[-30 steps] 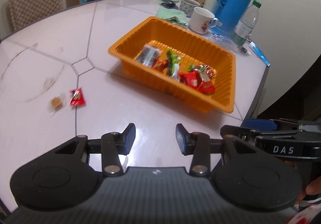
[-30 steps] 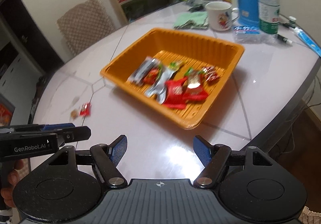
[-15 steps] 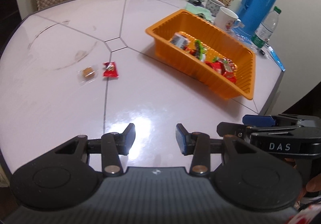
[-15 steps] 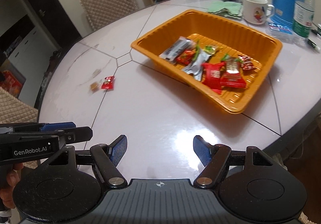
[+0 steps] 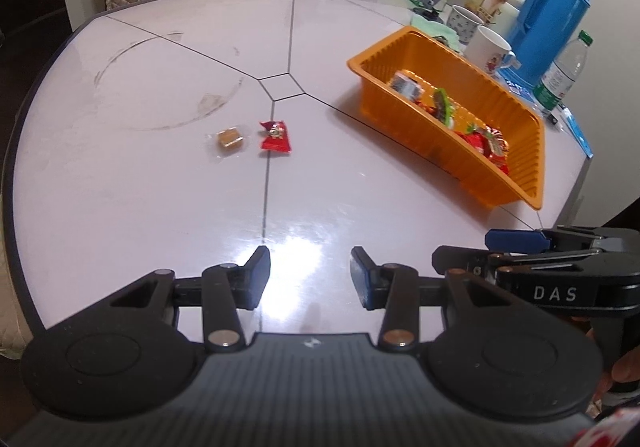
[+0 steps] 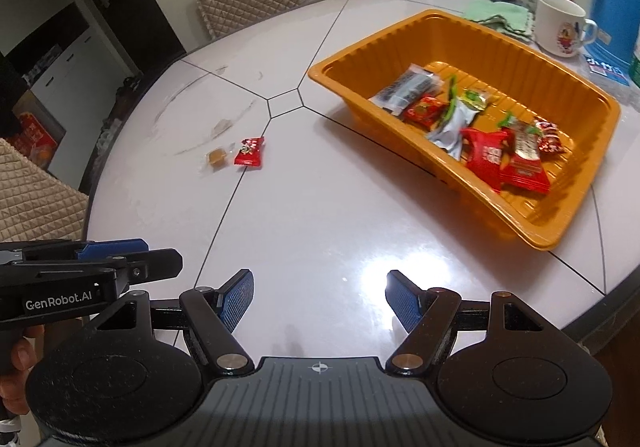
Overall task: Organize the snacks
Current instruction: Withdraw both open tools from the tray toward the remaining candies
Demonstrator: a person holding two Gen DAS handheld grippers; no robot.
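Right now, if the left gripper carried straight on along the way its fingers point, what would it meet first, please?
Probably bare table: the left gripper is open, empty and angled down at it. The red candy lies further ahead, slightly left.

2 candies (image 5: pixel 275 136) left of tray (image 5: pixel 536 151)

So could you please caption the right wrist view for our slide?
Open right gripper faces an orange tray of snacks; two candies remain outside.

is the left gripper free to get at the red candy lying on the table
Probably yes. The left gripper is open and empty, and only bare table lies between it and the red candy; the caramel sits beside it, apart.
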